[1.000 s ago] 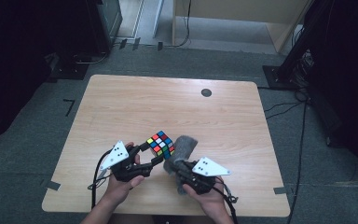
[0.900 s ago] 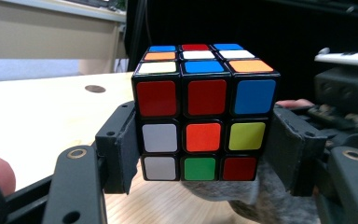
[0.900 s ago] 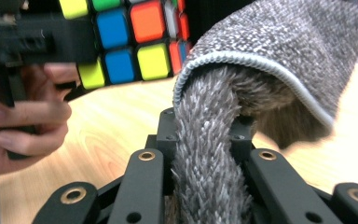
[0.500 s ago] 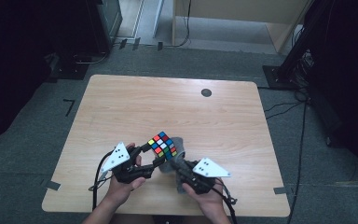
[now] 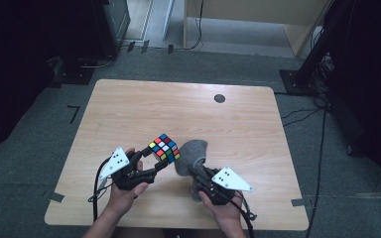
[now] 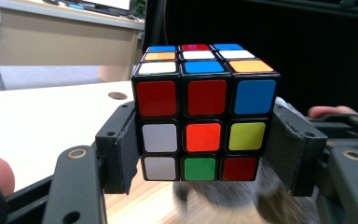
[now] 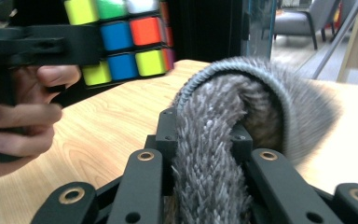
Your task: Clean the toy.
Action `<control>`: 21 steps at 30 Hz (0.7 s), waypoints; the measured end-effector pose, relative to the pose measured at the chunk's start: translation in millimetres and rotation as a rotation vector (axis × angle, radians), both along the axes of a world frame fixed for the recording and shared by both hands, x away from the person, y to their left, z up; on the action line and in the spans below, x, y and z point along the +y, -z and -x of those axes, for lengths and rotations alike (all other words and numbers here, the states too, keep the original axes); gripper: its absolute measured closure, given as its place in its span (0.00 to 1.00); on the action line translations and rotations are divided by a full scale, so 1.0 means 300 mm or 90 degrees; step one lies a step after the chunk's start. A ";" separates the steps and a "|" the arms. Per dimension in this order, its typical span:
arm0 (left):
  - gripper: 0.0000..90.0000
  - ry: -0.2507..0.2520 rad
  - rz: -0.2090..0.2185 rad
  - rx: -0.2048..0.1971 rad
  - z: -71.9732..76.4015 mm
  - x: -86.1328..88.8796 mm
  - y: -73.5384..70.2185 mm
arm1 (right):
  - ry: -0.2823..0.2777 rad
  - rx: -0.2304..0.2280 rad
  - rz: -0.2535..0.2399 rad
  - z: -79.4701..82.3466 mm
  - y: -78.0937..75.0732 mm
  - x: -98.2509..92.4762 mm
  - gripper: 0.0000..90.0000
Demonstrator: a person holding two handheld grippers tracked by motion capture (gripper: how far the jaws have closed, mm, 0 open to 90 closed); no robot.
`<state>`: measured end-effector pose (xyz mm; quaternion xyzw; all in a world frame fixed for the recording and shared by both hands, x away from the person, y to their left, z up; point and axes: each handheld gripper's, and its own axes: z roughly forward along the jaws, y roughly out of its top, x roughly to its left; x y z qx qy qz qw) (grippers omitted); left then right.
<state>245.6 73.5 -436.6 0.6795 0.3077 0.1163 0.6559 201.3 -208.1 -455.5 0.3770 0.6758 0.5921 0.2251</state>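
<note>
The left gripper (image 5: 155, 159) pinches the puzzle cube (image 5: 164, 148) above the tabletop (image 5: 188, 114); just right of it, the right gripper (image 5: 194, 171) jaws squeeze a grey fuzzy cloth (image 5: 191, 154) bulging toward the cube

Multicolour cube (image 6: 205, 114) w/ black grid, fuzzy grey cloth (image 7: 242, 116), light-wood table (image 5: 129, 114).
</note>
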 end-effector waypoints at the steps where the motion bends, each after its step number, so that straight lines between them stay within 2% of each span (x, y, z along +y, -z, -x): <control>1: 0.38 0.010 0.007 0.001 0.003 -0.007 -0.001 | -0.006 0.010 -0.003 -0.006 0.001 -0.004 0.83; 2: 0.38 0.020 0.010 0.000 0.008 -0.017 -0.001 | -0.019 0.018 0.000 -0.007 0.006 0.005 0.83; 3: 0.38 0.028 0.006 -0.005 0.015 -0.030 -0.002 | -0.046 0.025 0.012 -0.007 0.015 0.026 0.83; 4: 0.38 0.033 -0.011 -0.010 0.022 -0.045 0.000 | -0.078 0.036 0.028 -0.001 0.023 0.054 0.82; 5: 0.38 0.033 -0.025 -0.013 0.024 -0.053 0.002 | -0.101 0.021 0.047 0.012 0.028 0.082 0.82; 6: 0.38 0.029 -0.035 -0.016 0.026 -0.057 0.007 | -0.099 0.000 0.050 0.021 0.026 0.090 0.82; 7: 0.38 0.025 -0.030 -0.013 0.024 -0.053 0.009 | -0.093 -0.010 0.044 0.027 0.018 0.090 0.83; 8: 0.38 0.015 -0.028 -0.009 0.019 -0.045 0.008 | -0.080 -0.013 0.033 0.027 0.011 0.079 0.83; 10: 0.38 -0.018 -0.040 -0.009 0.006 -0.023 0.005 | -0.039 -0.026 0.000 0.021 0.001 0.039 0.83; 12: 0.38 -0.037 -0.035 -0.001 -0.008 0.003 0.008 | -0.007 -0.026 0.003 0.016 -0.007 0.008 0.82; 13: 0.38 -0.047 -0.031 0.004 -0.014 0.012 0.010 | -0.008 -0.016 0.008 0.015 -0.007 0.003 0.82; 15: 0.38 -0.073 -0.053 -0.001 -0.022 0.021 0.016 | -0.038 -0.001 0.025 0.019 0.007 0.024 0.81; 18: 0.38 -0.107 -0.092 -0.001 -0.034 0.022 0.041 | -0.111 0.055 0.084 0.030 0.076 0.115 0.80; 19: 0.38 -0.117 -0.100 0.006 -0.040 0.021 0.052 | -0.131 0.074 0.121 0.031 0.107 0.146 0.80; 21: 0.38 -0.135 -0.125 0.014 -0.052 0.021 0.077 | -0.142 0.084 0.210 0.033 0.155 0.177 0.80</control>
